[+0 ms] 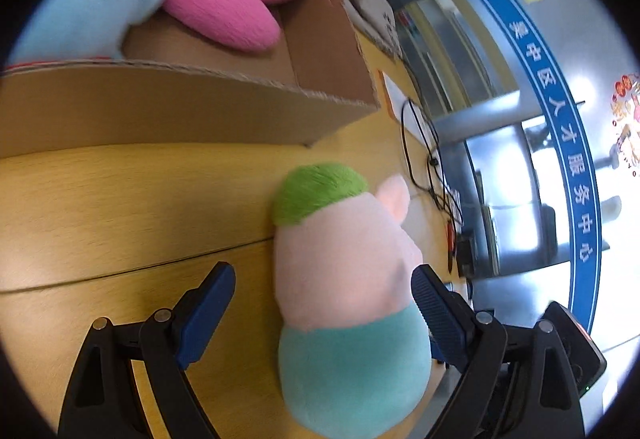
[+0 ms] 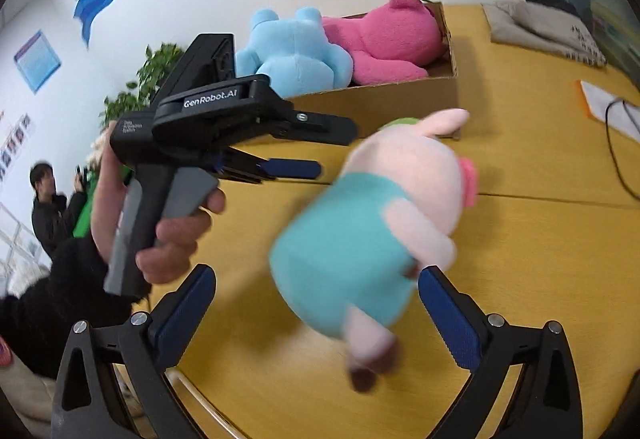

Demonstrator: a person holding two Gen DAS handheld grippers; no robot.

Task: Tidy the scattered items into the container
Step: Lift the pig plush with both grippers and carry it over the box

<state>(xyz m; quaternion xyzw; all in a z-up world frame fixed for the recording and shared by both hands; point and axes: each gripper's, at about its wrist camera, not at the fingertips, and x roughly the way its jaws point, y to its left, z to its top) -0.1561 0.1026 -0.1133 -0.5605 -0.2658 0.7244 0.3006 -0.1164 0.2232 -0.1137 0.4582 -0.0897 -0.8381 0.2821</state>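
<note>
A corrugated cardboard box [image 2: 400,99], open at the top, stands on a yellow wood-grain table [image 2: 540,239]. Two fleecy plush toys lie inside it, side by side and touching: a light-blue one [image 2: 292,51] and a bright pink one [image 2: 392,39]. A pig plush [image 2: 380,223] with pale pink head, teal body, green tuft and brown-tipped feet is just in front of the box, motion-blurred; whether it rests on the table cannot be told. The left gripper [image 2: 320,151], black with ribbed blue pads [image 1: 208,315], is held by a bare hand [image 2: 176,235] on its grey handle and points toward the plush; its jaws are spread wide, with the plush between them in the left wrist view. The right gripper [image 2: 316,319] likewise has its jaws parted, grasping nothing, the plush's lower body lying between its fingers. A black cable [image 1: 424,159] and a folded beige cloth [image 2: 548,31] lie farther off.
</note>
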